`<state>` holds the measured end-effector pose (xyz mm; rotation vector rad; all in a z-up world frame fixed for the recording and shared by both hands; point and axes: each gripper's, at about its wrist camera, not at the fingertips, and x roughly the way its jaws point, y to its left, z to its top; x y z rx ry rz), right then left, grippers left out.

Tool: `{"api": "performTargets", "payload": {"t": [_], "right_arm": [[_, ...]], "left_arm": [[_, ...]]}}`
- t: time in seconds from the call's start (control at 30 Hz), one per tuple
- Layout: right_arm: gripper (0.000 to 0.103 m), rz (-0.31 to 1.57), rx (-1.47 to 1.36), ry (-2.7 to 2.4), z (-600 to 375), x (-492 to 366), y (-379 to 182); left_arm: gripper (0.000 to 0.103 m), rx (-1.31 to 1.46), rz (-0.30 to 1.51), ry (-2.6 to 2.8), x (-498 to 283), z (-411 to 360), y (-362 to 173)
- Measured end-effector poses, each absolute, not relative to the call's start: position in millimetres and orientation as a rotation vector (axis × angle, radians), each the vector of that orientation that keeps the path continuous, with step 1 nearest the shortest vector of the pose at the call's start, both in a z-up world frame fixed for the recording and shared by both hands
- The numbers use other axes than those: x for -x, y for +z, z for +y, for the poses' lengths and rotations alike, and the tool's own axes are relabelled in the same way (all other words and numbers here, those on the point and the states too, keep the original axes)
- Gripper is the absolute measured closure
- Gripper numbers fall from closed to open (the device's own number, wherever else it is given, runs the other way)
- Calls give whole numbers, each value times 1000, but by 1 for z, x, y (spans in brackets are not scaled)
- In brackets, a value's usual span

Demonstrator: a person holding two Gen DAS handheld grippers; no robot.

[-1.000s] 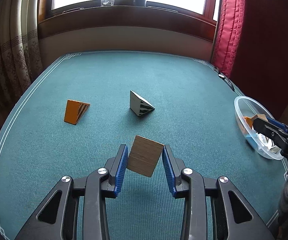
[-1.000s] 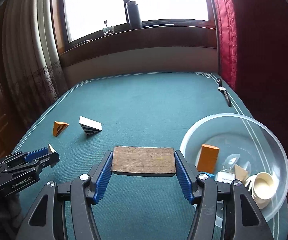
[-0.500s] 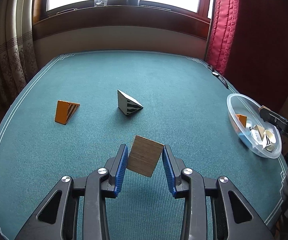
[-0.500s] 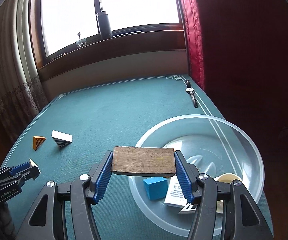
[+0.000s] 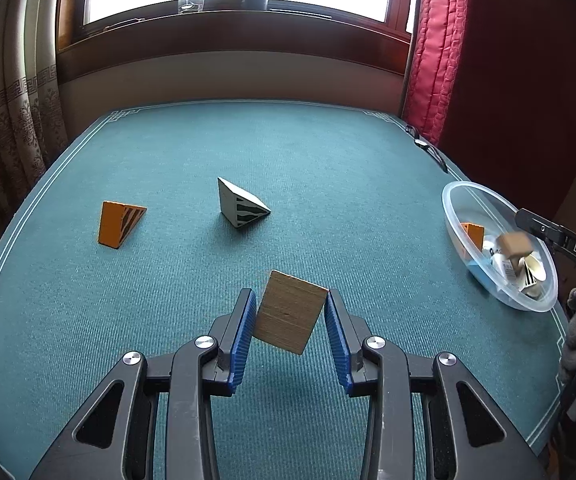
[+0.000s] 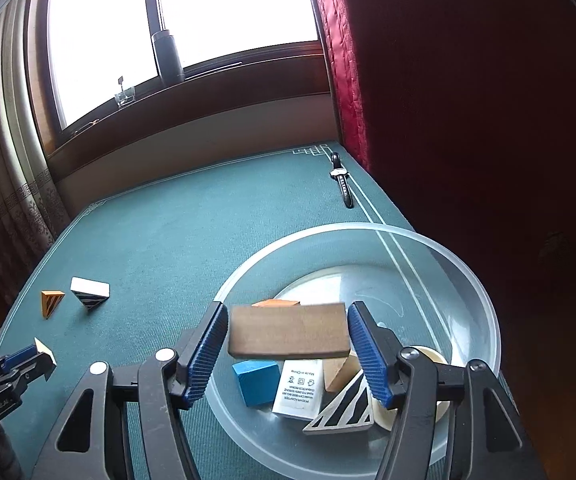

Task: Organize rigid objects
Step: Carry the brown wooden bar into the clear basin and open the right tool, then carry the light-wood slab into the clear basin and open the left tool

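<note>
1. Over the clear plastic bowl [image 6: 484, 320], the right gripper [image 6: 288, 344] has just been spreading its ribbed blue pads; a blurred brown wooden slab [image 6: 288, 334] sits loose between them.
2. Left of the bowl, the left gripper [image 5: 290, 316] pinches a tilted, pale wooden wedge [image 5: 290, 312] above the ribbed teal cloth [image 5: 328, 184].
3. Farther left lie a white striped wedge [image 5: 239, 206] and an orange one [image 5: 117, 224].

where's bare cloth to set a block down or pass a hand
Free: the cloth between the grey wedge and the bowl, and the far stretch toward the window wall. Crowded: the bowl itself and the watch at the far right edge.
</note>
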<state>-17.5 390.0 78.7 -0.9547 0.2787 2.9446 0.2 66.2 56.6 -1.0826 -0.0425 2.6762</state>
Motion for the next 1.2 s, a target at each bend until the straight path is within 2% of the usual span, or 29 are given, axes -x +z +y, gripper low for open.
{"api": "performTargets", "payload": {"t": [0.07,0.33,1.2], "right_arm": [[19,302,930,2932,396,15,79],[19,270,932,2893,412,9,73],[19,374,917,2828,450,-1,71]], "left_arm": [[67,1084,-36,2669,-1,70,56],[67,1074,-4,2638,0,89,59],[67,915,125,2433,21,216,91]]}}
